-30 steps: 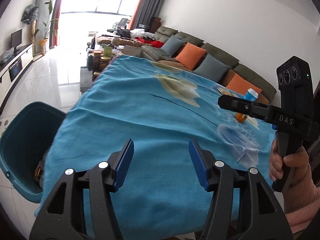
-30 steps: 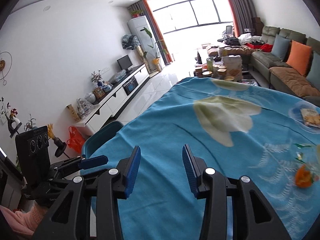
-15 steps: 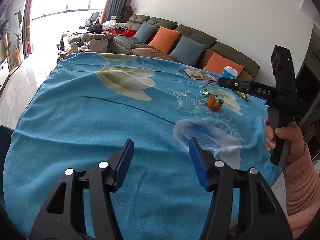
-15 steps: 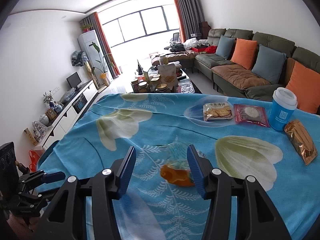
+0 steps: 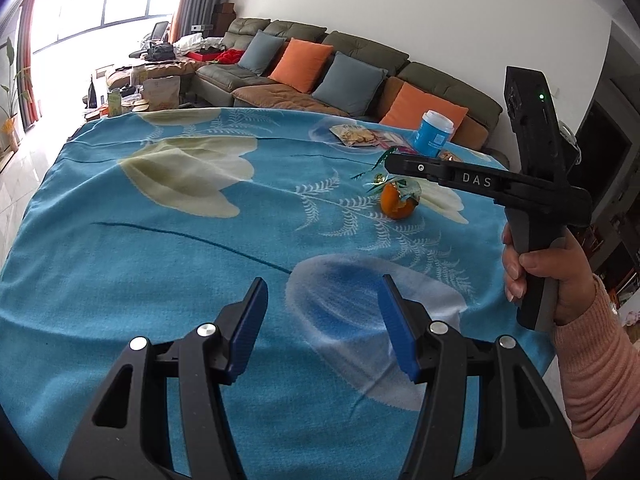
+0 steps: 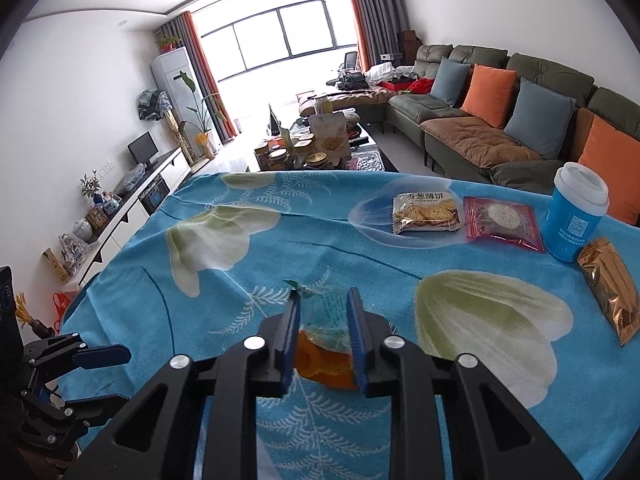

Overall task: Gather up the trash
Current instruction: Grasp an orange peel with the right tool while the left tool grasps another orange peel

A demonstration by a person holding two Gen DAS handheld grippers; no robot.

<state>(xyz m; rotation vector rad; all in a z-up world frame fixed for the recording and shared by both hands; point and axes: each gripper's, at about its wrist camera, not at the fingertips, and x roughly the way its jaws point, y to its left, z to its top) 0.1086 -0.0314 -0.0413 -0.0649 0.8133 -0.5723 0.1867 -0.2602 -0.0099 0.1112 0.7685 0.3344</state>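
Observation:
An orange peel [image 6: 324, 364] inside a crumpled clear wrapper [image 6: 325, 311] lies on the blue flowered tablecloth [image 6: 224, 320]. My right gripper [image 6: 323, 297] straddles it and its jaws are closing, both blue pads against the sides of the wrapper. From the left wrist view, the right gripper [image 5: 394, 164] reaches over the peel [image 5: 396, 206], held by a hand in a pink sleeve. My left gripper [image 5: 323, 280] hovers open over the near part of the cloth with nothing between its fingers; it also shows as the left gripper [image 6: 120, 376] at the lower left edge.
At the far right of the table lie a cracker packet [image 6: 426, 212], a red snack packet [image 6: 504, 222], a blue lidded cup [image 6: 574, 216] and a gold foil packet [image 6: 610, 284]. A sofa [image 6: 480, 144] with cushions stands behind, and a cluttered low table [image 6: 320, 148] beyond the far edge.
Both views swung from the table's left side toward the snacks. The right gripper came down over the orange peel and its jaws narrowed onto the wrapper. The left jaws kept their width.

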